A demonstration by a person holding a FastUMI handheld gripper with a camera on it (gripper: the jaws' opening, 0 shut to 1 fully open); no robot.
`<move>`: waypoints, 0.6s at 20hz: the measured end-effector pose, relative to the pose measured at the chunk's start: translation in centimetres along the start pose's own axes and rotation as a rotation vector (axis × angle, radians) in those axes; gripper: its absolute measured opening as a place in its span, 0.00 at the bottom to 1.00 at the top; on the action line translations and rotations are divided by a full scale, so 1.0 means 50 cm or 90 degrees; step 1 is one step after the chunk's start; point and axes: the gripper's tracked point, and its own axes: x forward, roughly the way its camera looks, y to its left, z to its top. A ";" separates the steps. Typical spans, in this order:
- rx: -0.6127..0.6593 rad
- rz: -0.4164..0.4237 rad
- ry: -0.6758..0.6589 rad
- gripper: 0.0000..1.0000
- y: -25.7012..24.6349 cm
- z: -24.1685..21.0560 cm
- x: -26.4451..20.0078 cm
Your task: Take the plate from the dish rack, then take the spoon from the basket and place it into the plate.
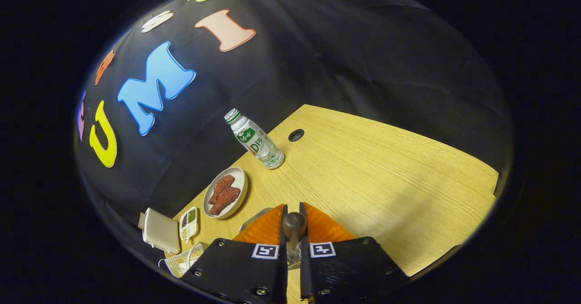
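Note:
My gripper [294, 218] is shut on the spoon [294, 231], held above the wooden table [386, 181]. The spoon's dark rounded handle end sticks up between the two fingers, and its metal shaft runs down into the gap behind them. The rest of the spoon is hidden by the fingers. A grey curved edge [252, 218] peeks out just beyond the left finger; I cannot tell whether it is the plate. Part of the white wire basket [181, 261] shows low beside the left finger.
A small white bottle [254, 140] with a green label stands ahead and to the left. Nearer lies an oval dish [240, 190] of reddish-brown food, then a small divided dish [188, 223] and a beige box [160, 231]. A round cable hole [296, 135] sits near the table's far edge.

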 end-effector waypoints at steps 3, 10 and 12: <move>-0.012 0.005 -0.008 0.11 0.004 0.018 -0.016; -0.048 0.048 -0.050 0.11 0.049 0.098 -0.098; -0.064 0.066 -0.062 0.11 0.074 0.117 -0.134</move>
